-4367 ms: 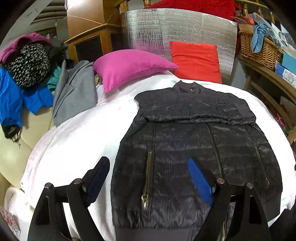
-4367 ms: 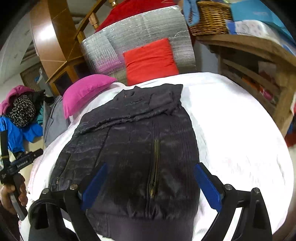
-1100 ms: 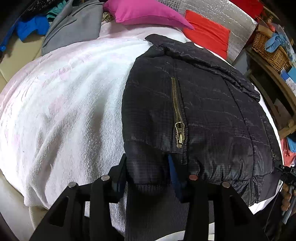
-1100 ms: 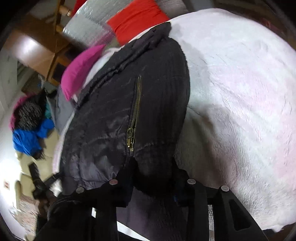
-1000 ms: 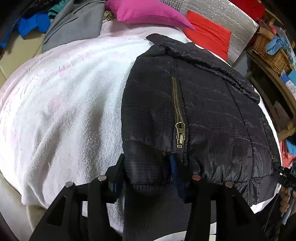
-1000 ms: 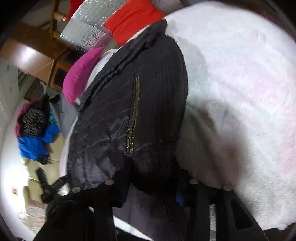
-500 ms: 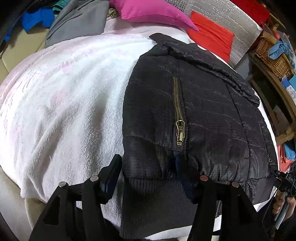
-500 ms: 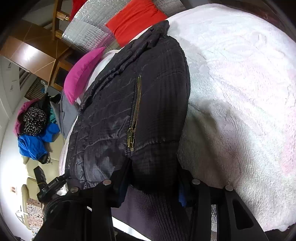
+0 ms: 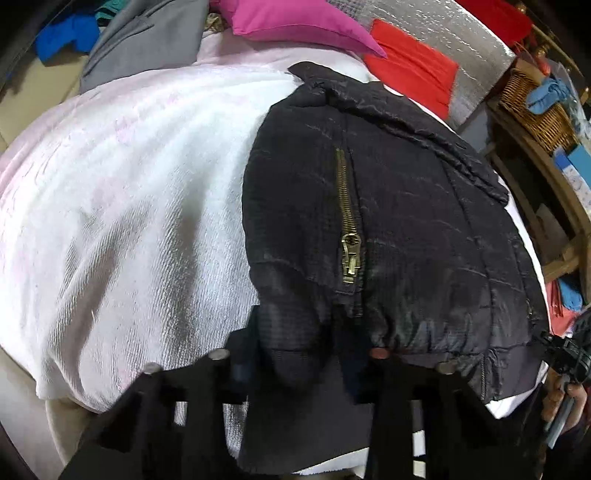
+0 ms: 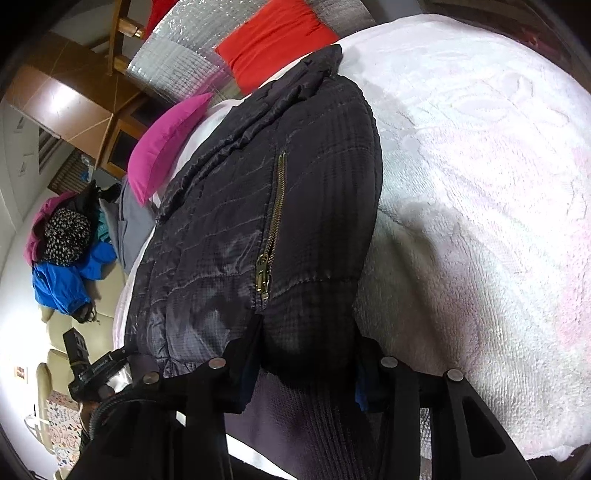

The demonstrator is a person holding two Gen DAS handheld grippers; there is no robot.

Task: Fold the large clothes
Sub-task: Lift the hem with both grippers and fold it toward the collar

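We clench both jaws, just closing, on the jacket (image 9: 388,229) hem corners; its length runs straight ahead toward the collar.

We count one black quilted jacket (image 9: 424,229) with two brass pocket zippers, one showing in each wrist view (image 9: 349,221) (image 10: 271,229). We count two cushions: one magenta cushion (image 9: 295,18) and one red cushion (image 9: 410,62). One white fluffy blanket (image 9: 129,184) covers the bed. We see one woven wicker basket (image 9: 535,110), one grey garment (image 9: 147,40), one bright blue garment (image 10: 59,277), and two black grippers (image 9: 295,365) (image 10: 306,369).
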